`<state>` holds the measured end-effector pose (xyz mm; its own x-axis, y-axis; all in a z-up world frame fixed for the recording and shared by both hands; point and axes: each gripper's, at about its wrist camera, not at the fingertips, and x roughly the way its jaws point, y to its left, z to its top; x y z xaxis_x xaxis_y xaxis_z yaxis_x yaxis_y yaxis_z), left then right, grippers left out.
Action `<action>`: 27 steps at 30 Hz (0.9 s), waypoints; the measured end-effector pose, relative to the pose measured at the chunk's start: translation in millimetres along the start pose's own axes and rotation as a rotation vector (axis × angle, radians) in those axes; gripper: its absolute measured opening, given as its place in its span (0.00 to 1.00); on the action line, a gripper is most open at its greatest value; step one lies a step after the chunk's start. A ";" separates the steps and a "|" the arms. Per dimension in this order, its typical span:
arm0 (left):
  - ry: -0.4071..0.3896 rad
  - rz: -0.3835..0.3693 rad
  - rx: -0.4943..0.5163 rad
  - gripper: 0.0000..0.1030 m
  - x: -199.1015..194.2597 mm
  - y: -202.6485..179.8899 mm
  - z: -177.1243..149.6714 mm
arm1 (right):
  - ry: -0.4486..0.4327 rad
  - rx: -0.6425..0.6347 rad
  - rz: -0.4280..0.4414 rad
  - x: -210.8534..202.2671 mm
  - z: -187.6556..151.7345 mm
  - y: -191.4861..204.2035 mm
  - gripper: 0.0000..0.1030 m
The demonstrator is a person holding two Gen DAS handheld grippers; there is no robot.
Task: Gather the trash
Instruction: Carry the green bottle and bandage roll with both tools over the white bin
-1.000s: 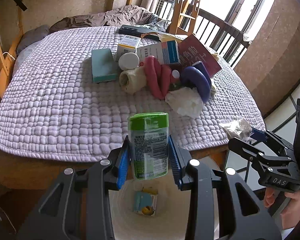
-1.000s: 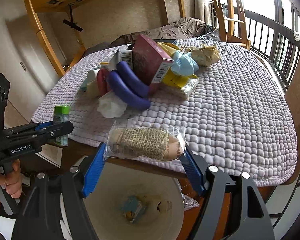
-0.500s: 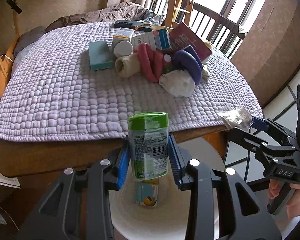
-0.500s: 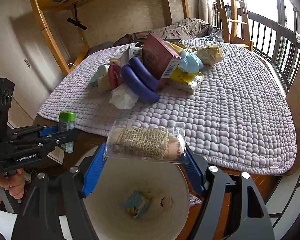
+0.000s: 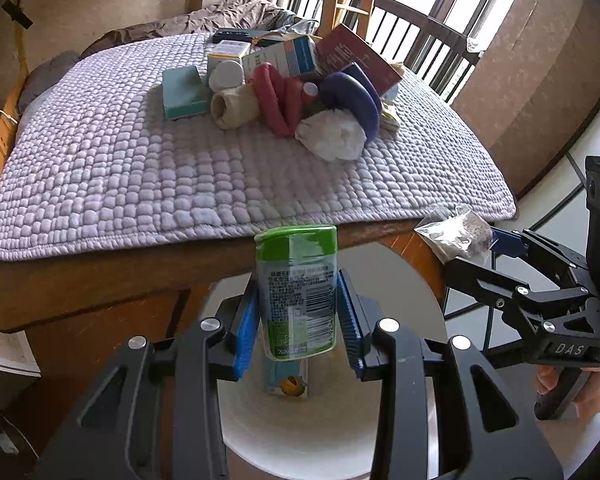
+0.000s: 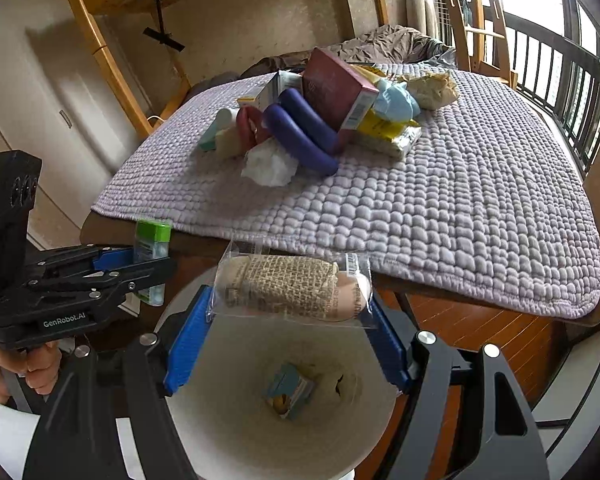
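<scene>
Both pairs of jaws are clamped on trash above the white bin (image 6: 227,432). Left gripper (image 5: 297,320) pinches a green-capped bottle (image 5: 297,292), upright, cap toward twelve o'clock. Right gripper (image 6: 287,320) holds a clear packet (image 6: 291,290) (a tan netted roll inside) crosswise, long axis nine to three. Only the right wrist view shows the left hand (image 6: 19,368); a small carton (image 6: 289,392) lies in the bin.

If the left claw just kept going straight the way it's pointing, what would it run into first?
Most likely the white bin below it. The left claw, shut on the green-capped container, points down into the bin's mouth, toward the small carton at the bottom. Depth is hard to judge.
</scene>
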<state>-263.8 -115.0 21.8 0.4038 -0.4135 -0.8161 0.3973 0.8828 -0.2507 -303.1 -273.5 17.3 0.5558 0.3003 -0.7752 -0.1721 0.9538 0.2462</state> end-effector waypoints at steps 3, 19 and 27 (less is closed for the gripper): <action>0.008 -0.006 0.010 0.38 1.2 -2.6 -2.4 | 0.007 -0.003 0.005 -1.2 -3.2 1.5 0.70; 0.056 -0.046 0.059 0.38 16.7 -16.6 -19.5 | 0.049 0.009 0.021 -4.5 -22.0 -2.7 0.70; 0.098 -0.041 0.083 0.38 29.2 -18.1 -26.3 | 0.072 0.020 0.030 2.0 -28.5 -5.8 0.70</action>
<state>-280.9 -137.2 -11.2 0.3044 -0.4217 -0.8541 0.4807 0.8421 -0.2444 -324.2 -278.3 -2.3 0.4904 0.3286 -0.8072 -0.1706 0.9445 0.2809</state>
